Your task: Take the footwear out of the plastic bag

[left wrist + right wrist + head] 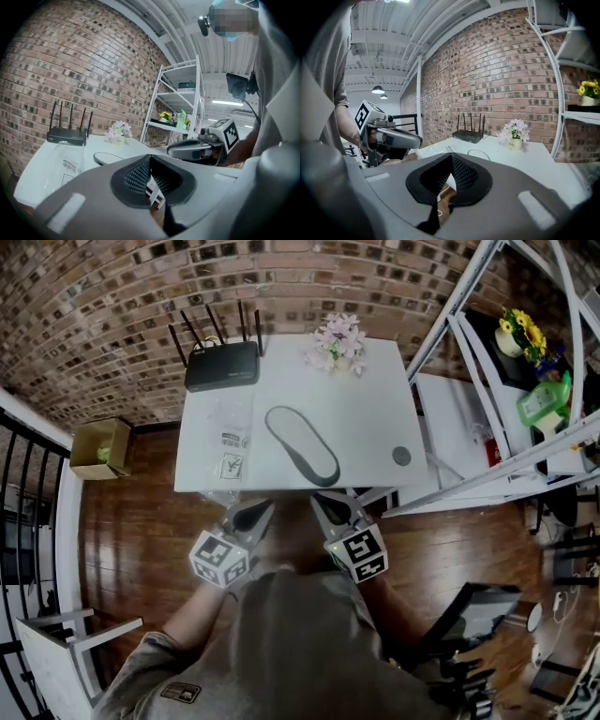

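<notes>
A grey slipper-shaped piece of footwear [302,444] lies flat in the middle of the white table [375,418], outside the bag. The clear plastic bag [230,442], with printed labels, lies flat to its left. Both grippers hover below the table's near edge, apart from both things. My left gripper [251,514] is shut with nothing between its jaws, and so is my right gripper [330,509]. In the left gripper view the shut jaws [149,161] point over the bag [65,164] and footwear [107,158]. The right gripper view shows its shut jaws [451,161] before the bag [436,150].
A black router [222,365] and a pot of pale flowers [339,343] stand at the table's far edge; a small dark disc [401,456] lies near its right edge. A white shelf rack [487,427] stands right, a cardboard box [101,446] left, a white chair [56,643] near left.
</notes>
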`<state>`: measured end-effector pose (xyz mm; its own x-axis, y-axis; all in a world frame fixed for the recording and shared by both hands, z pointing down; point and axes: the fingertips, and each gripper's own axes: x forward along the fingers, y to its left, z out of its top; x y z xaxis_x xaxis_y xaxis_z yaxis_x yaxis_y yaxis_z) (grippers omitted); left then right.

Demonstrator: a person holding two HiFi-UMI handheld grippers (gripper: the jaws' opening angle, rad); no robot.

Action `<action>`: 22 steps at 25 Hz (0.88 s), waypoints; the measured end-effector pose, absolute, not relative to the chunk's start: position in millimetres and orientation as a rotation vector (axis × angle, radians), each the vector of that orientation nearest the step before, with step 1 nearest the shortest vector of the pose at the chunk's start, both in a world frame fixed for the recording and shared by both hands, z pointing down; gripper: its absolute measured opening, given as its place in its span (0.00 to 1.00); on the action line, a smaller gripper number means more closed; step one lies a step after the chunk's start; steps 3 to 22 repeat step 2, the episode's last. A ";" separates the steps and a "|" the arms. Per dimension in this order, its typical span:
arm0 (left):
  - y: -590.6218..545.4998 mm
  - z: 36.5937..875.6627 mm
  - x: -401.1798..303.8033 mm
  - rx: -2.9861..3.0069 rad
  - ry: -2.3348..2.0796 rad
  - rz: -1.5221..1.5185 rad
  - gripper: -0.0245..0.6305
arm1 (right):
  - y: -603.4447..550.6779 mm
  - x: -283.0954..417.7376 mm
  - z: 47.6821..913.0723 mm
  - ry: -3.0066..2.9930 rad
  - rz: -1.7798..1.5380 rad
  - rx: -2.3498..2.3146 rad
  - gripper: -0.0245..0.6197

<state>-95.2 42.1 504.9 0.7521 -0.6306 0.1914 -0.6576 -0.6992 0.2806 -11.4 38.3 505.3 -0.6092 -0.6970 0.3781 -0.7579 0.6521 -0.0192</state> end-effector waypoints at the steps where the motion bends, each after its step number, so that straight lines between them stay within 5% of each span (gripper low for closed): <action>1: 41.6 504.5 -95.8 2.622 -0.992 0.114 0.04 | 37.4 -12.0 504.8 -2.536 0.248 1.163 0.06; 22: 41.1 504.1 -96.3 2.623 -0.988 0.114 0.04 | 36.5 -12.7 504.3 -2.538 0.243 1.169 0.06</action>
